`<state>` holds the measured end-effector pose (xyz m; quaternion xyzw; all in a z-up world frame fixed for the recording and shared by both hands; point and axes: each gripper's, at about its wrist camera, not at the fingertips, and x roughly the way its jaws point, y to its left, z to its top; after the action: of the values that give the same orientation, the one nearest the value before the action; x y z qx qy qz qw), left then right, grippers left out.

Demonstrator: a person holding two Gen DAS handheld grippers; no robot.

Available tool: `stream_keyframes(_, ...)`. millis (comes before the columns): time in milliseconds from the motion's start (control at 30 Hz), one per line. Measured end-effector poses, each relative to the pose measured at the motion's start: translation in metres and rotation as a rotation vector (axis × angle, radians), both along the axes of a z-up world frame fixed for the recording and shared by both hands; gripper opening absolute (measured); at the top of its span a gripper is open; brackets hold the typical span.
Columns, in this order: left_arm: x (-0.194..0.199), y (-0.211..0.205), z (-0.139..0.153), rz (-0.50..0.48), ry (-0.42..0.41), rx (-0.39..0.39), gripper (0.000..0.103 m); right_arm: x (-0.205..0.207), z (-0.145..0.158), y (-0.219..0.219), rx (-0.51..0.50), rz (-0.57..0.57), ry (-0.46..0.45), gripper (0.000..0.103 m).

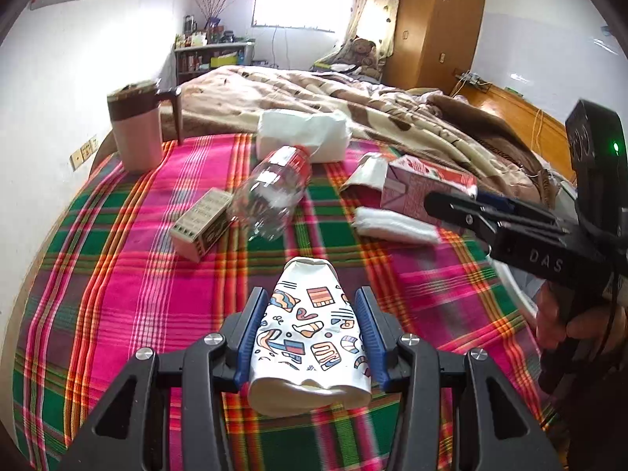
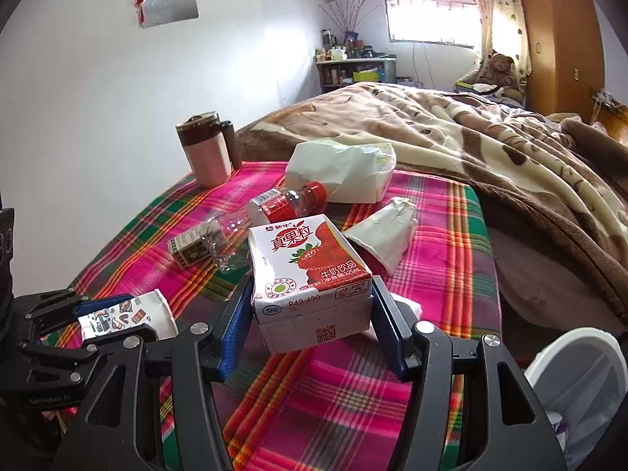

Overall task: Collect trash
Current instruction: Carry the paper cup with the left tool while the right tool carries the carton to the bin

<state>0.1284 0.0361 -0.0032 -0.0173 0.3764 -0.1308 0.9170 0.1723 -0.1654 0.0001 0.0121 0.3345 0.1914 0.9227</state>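
- Left gripper [image 1: 311, 337]: fingers [image 1: 251, 329] clamp a crushed paper cup [image 1: 310, 329], white with coloured doodle prints, its rim flattened, lifted over the plaid bedspread [image 1: 117, 274].
- Right gripper [image 2: 312, 324]: fingers [image 2: 235, 325] pressed against both sides of a strawberry milk carton [image 2: 310, 274], red and white with a strawberry picture and a QR code on its near end.
- Loose on the bedspread: an empty clear plastic bottle [image 1: 274, 192] with red label, lying on its side; a small printed box [image 1: 202, 223] touching it; a second crumpled white cup [image 2: 386, 237]; a white tissue pack [image 1: 302, 135].
- A pink tumbler [image 1: 135, 129] stands upright at the far left edge.
- White bin [image 2: 581, 384] beside the bed, lower right.
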Motion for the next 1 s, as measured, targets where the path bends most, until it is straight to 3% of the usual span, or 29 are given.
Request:
stream_keyframes(533,-0.007,-0.072,0.035,-0.141,-0.091,-0.022,0.048,-0.044,0.020,-0.069,0.038,-0.186,-0.064,0.058)
stream_keyframes(1000,-0.008,-0.160,0.047,-0.311,-0.117,-0.049,0.048,-0.076,0.028,-0.131,0.015,-0.390,-0.102,0.059)
